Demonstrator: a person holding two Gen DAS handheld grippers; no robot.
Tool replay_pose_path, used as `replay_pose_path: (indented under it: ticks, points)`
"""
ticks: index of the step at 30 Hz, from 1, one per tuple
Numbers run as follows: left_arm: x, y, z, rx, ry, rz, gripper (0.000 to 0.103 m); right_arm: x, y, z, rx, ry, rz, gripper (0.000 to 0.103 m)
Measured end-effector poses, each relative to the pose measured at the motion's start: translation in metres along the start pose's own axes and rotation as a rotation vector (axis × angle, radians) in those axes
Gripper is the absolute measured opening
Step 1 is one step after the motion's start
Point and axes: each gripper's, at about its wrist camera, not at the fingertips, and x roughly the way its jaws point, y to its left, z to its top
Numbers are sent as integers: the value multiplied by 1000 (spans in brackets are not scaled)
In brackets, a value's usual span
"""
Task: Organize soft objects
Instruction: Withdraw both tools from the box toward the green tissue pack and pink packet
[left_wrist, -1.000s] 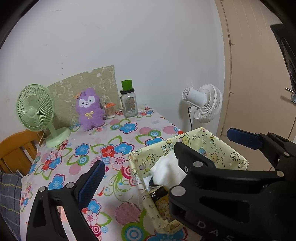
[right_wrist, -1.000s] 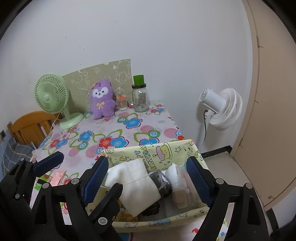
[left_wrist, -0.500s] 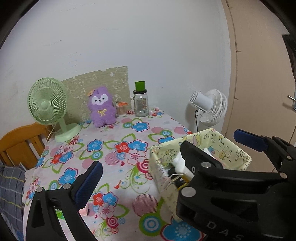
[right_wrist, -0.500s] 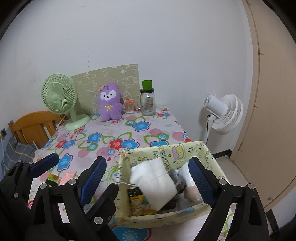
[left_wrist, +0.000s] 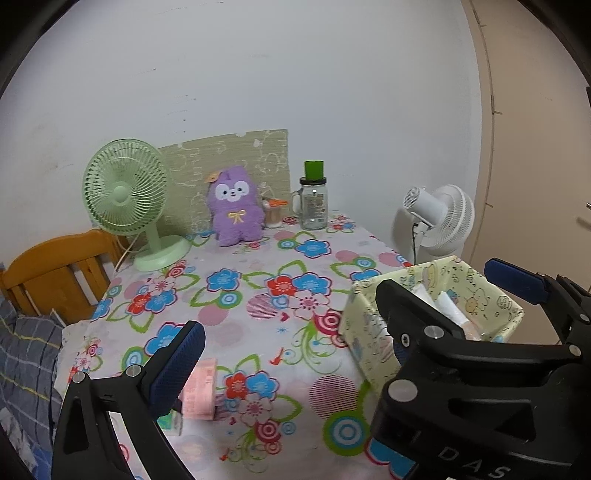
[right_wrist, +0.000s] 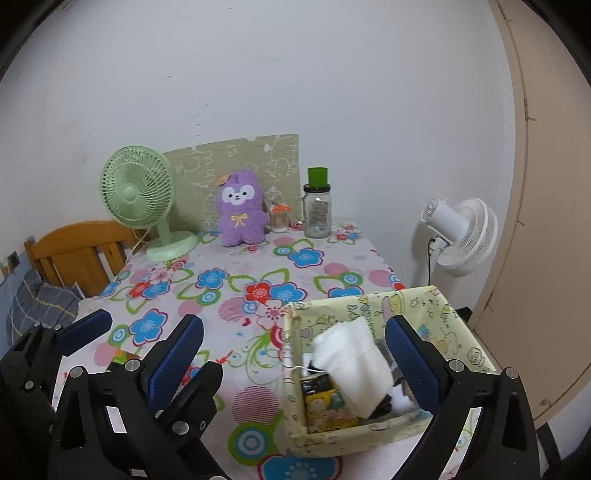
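A yellow cartoon-print fabric basket (right_wrist: 458, 332) stands at the table's front right corner; it also shows in the left wrist view (left_wrist: 358, 314). It holds a white folded cloth (right_wrist: 351, 358), dark items and small packets. A purple plush toy (right_wrist: 242, 210) stands upright at the back of the table, also in the left wrist view (left_wrist: 234, 206). My right gripper (right_wrist: 293, 350) is open and empty, its fingers astride the basket's left side, above it. My left gripper (left_wrist: 343, 314) is open and empty, to the left of the right gripper. A pink packet (left_wrist: 199, 387) lies near the left gripper's left finger.
A green desk fan (right_wrist: 138, 195) stands back left. A glass jar with a green lid (right_wrist: 317, 210) and a small orange-capped container (right_wrist: 279, 218) stand beside the plush. A white fan (right_wrist: 461, 236) stands off the table's right. A wooden chair (right_wrist: 77, 251) is at the left.
Both grippers have pulled back and up from the basket, so more of the flowered tablecloth shows. The basket now sits farther right and lower in both views. Both stay open.
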Motion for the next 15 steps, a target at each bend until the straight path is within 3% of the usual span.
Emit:
replay_pose_path:
  ticks: [15]
  points:
    - [0, 42, -11, -37, 19, 62, 103, 15, 40, -6, 1, 24, 68, 100]
